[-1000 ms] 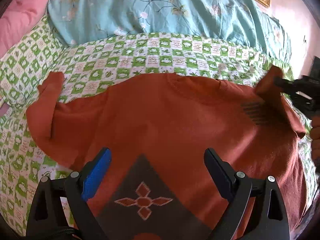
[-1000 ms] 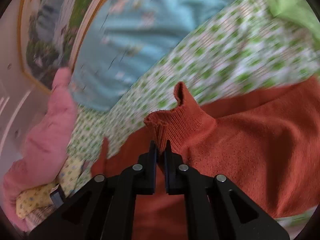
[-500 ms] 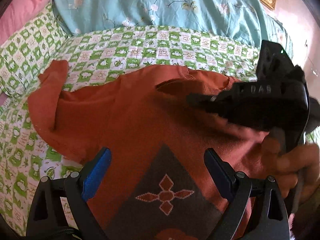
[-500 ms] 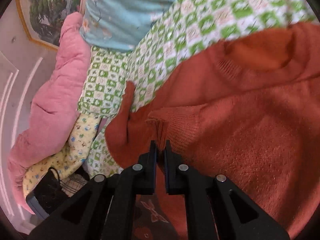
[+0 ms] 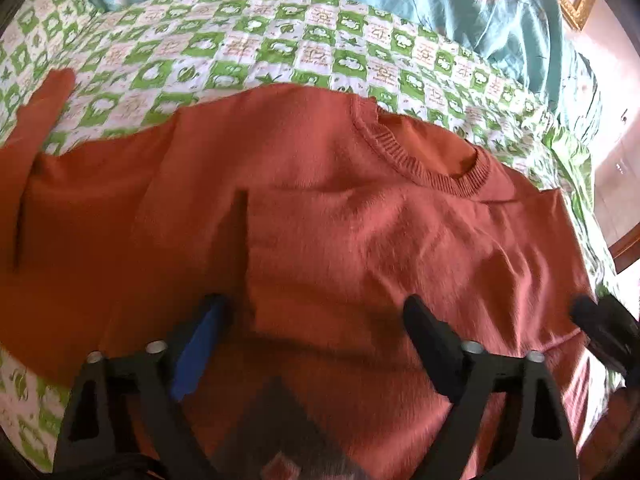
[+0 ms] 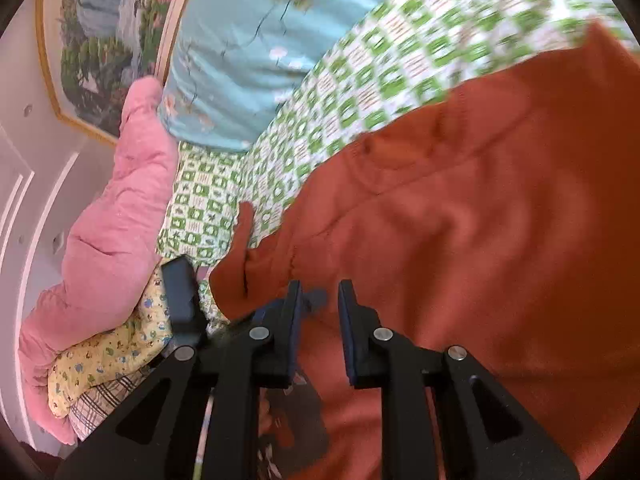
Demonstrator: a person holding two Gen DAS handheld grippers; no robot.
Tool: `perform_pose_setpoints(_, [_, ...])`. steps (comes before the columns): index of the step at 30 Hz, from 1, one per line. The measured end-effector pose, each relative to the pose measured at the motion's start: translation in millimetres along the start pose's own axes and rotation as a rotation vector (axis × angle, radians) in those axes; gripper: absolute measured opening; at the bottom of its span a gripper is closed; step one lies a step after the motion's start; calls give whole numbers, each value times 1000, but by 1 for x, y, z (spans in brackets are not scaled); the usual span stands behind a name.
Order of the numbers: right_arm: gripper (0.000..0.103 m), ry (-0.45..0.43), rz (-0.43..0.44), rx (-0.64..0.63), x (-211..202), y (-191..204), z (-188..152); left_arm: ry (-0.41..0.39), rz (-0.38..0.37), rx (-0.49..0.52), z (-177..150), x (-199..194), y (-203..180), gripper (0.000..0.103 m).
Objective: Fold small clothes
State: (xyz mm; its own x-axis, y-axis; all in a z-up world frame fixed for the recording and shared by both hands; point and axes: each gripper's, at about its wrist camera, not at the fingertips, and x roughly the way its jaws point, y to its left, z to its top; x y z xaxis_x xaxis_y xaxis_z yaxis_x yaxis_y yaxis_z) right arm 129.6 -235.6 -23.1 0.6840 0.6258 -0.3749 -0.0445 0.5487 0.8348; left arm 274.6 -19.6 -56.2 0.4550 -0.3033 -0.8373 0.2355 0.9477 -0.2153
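An orange knit sweater [image 5: 328,216] lies spread on the green checked bedsheet [image 5: 256,56], collar [image 5: 424,164] toward the far side. Its right sleeve is folded across the chest; the left sleeve [image 5: 36,120] stretches out at far left. A dark patterned patch [image 5: 280,432] shows near the hem. My left gripper [image 5: 316,320] is open and empty just above the sweater's lower part. My right gripper [image 6: 319,300] is open, with nothing between its fingers, over the sweater [image 6: 460,248]. It also shows at the right edge of the left wrist view [image 5: 604,336].
A teal floral quilt [image 5: 400,4] lies along the far side of the bed. A pink duvet [image 6: 108,216] and a yellow patterned cloth [image 6: 108,356] are piled at the left in the right wrist view. A framed painting [image 6: 104,40] hangs on the wall.
My right gripper carried the right sleeve across the chest, opened and let it go, then drew back to the right. The left gripper moved closer over the sweater.
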Motion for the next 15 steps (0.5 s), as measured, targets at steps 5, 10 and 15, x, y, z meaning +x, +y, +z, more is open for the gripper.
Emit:
perform_pose_setpoints(5, [21, -74, -73, 22, -42, -9, -18, -74, -9, 29, 8, -9, -6, 12])
perform_pose_setpoints(10, [21, -191, -168, 4, -82, -19, -14, -201, 122, 51, 5, -45, 15, 11])
perform_pose_setpoints(15, [38, -252, -347, 10, -103, -44, 5, -165, 141, 29, 1, -36, 30, 11])
